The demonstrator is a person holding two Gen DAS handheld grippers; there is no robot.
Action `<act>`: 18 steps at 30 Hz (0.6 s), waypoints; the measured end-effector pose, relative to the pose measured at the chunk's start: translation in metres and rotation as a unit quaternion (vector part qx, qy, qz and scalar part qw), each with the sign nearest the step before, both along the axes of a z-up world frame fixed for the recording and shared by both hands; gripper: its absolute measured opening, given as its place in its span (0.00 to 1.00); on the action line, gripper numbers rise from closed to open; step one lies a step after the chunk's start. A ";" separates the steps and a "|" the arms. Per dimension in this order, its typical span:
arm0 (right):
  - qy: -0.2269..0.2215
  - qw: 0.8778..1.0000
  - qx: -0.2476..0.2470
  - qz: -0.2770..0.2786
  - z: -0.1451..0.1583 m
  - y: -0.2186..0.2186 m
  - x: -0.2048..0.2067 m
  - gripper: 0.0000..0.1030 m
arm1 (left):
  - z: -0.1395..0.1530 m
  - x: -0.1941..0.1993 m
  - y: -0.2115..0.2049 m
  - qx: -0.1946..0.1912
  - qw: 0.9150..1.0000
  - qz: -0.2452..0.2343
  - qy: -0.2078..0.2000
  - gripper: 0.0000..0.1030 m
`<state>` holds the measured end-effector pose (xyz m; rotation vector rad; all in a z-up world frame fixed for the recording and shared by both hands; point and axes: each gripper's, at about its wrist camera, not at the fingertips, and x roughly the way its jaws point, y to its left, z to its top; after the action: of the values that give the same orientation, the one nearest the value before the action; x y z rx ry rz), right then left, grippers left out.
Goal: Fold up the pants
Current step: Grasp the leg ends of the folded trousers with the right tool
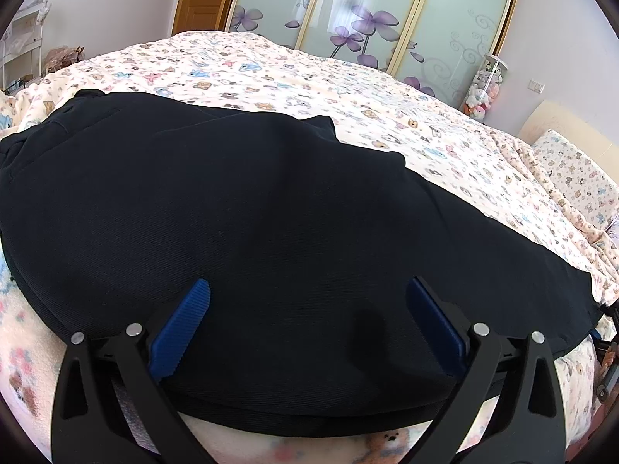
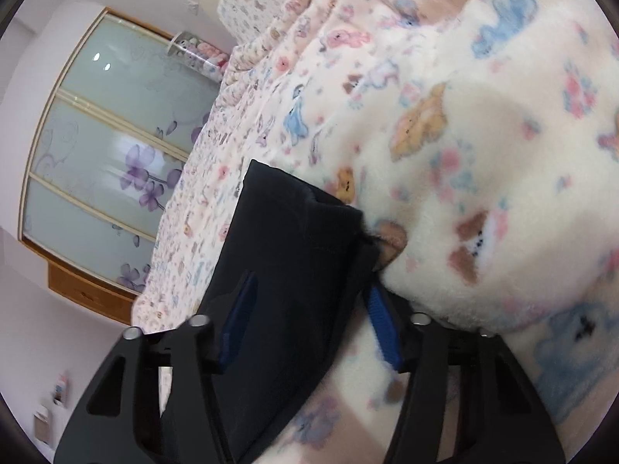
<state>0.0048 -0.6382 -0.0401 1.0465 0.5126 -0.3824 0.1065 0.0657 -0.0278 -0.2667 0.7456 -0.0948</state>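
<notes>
Our left gripper point(image 1: 307, 324) is spread wide above the black pants point(image 1: 232, 212), which lie on the teddy-print blanket point(image 1: 348, 89). Our right gripper point(image 2: 309, 321) also gapes, pants cloth between its fingers, a blanket fold point(image 2: 503, 193) bulging just right.

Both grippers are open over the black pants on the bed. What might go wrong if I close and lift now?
1. The right gripper straddles the pants at the hem, where layers look bunched; it may catch only the top one.
2. Its fingers press close to the fluffy blanket, so that could get pinched too.
3. The left gripper sits over flat cloth with no edge between its fingers, and may slip off.
</notes>
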 end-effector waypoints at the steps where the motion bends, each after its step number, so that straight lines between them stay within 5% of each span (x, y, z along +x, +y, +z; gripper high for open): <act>1: 0.005 1.000 -0.001 -0.004 -0.001 -0.001 0.001 0.27 | 0.000 0.000 0.000 0.000 1.000 0.000 0.000 0.98; 7: -0.022 1.000 -0.011 -0.017 0.013 0.008 -0.013 0.15 | 0.000 0.000 0.000 -0.001 1.000 0.000 0.000 0.98; 13: -0.012 0.994 -0.106 -0.014 0.050 0.043 -0.013 0.10 | 0.000 0.000 0.001 0.000 1.000 0.000 0.000 0.98; 18: -0.049 0.983 -0.176 0.018 0.078 0.076 -0.002 0.05 | -0.001 0.000 0.001 0.000 1.000 0.000 0.000 0.98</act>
<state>0.0028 -0.5627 0.0383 0.7087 0.3597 -0.3713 0.1070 0.0664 -0.0283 -0.2657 0.7465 -0.0952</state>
